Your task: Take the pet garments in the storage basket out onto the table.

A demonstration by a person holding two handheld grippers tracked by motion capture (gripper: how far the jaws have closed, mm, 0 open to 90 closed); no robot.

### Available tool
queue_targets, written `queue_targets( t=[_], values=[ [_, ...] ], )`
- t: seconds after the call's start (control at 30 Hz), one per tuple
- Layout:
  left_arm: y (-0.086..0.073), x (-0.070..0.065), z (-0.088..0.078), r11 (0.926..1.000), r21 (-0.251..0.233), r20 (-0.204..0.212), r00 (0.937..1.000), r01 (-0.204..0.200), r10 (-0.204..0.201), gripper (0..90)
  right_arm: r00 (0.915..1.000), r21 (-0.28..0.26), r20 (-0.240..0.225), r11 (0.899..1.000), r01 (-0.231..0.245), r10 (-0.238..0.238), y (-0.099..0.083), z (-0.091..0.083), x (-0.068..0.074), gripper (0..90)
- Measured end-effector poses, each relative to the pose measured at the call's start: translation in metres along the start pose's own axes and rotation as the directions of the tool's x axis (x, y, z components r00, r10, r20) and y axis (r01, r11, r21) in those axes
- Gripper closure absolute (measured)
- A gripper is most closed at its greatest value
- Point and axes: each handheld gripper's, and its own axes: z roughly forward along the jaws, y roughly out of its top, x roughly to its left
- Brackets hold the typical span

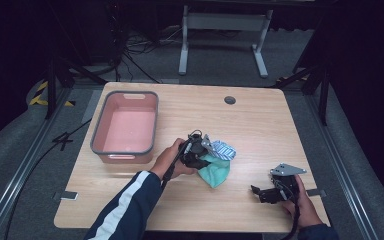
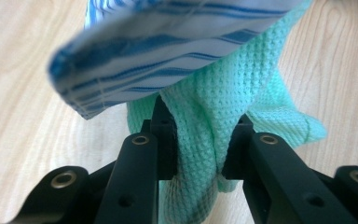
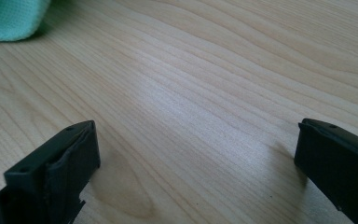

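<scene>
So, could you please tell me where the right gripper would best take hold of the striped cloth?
Probably its free far edge. The striped cloth lies on the green cloth, which the left gripper has pinched. The right gripper sits open to the right, so coming in from that side and pinching the overhanging striped hem should avoid the green one.

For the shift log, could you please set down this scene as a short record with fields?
Surface: wooden table
Bin: pink tub, far left, appears empty
Cloths: green cloth beneath a blue-striped cloth, mid-table
Left gripper: shut on the green cloth
Right gripper: open, low over bare wood at the near right
</scene>
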Motion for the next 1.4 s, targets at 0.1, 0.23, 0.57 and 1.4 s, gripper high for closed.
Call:
queue_targets(
  t=[0.1, 0.23, 0.57, 1.4],
  values=[
    [-0.002, 0.0, 0.01, 0.9999, 0.013, 0.006, 1.0, 0.006, -0.006, 72.0, 1.0, 0.0, 0.0, 1.0, 0.0, 0.0, 0.0, 0.0, 0.0, 0.2],
    [-0.005, -0.001, 0.02, 0.9997, 0.017, 0.024, 0.9996, 0.018, -0.018, 71.3, 1.0, 0.0, 0.0, 1.0, 0.0, 0.0, 0.0, 0.0, 0.0, 0.2],
    [-0.009, 0.0, 0.021, 0.9985, -0.023, 0.046, 0.9978, 0.049, -0.048, 61.8, 1.0, 0.0, 0.0, 1.0, 0.0, 0.0, 0.0, 0.0, 0.0, 0.2],
    [-0.005, -0.009, -0.03, 0.9974, -0.071, -0.042, 0.999, 0.008, -0.011, 22.9, 1.0, 0.0, 0.0, 1.0, 0.0, 0.0, 0.0, 0.0, 0.0, 0.3]
  ],
)
